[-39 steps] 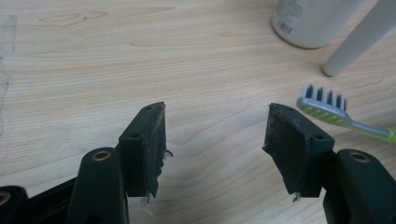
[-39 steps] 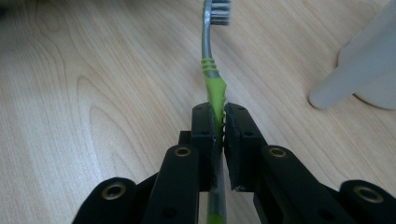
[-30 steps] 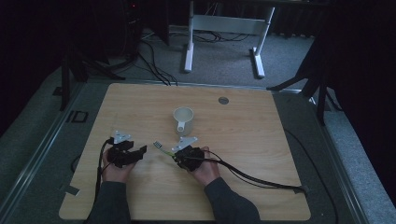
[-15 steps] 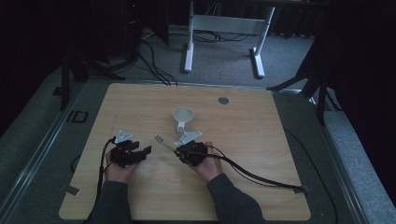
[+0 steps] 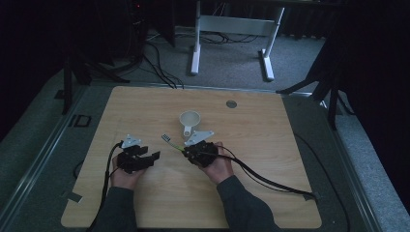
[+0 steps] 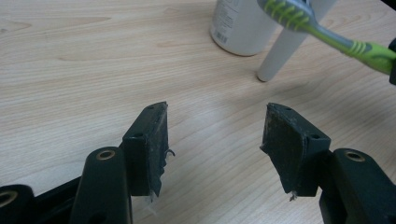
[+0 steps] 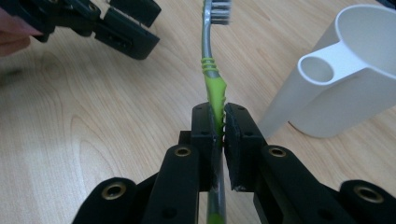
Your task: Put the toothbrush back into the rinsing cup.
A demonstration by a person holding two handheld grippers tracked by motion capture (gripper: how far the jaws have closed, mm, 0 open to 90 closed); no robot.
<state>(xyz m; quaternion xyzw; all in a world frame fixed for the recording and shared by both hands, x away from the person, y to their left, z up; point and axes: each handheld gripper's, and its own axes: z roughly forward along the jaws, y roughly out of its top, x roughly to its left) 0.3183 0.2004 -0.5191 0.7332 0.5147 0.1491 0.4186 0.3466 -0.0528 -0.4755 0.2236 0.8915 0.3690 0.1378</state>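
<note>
The right gripper (image 7: 217,122) has its two black jaws pressed tight on the green grip of a toothbrush (image 7: 212,70), whose grey neck runs up and away from the jaws to a bristled head at the top edge of the right gripper view; the handle's tail passes back down between the jaws. Just to the right of that gripper stands a white cup (image 7: 348,70) with a hollow tube-shaped handle joined to its side, upright on the table, close to the jaws but not touching them. In the left gripper view, the left gripper (image 6: 217,135) holds its jaws wide apart with bare wood between them and nothing gripped; the rubber pads (image 6: 158,140) look worn and frayed at the edges. Beyond them the same cup shows a printed label with a barcode low on its wall, the print too small to read, and the toothbrush crosses above it at the top right, lifted clear of the table. From the high view, both grippers sit near the front of the light wooden table (image 5: 270,125), each held in a hand, the left one well apart from the right, and the cup stands just beyond the right gripper. A small round grey disc (image 5: 231,104) lies on the table farther back, and black cables (image 5: 270,181) trail from the grippers.
</note>
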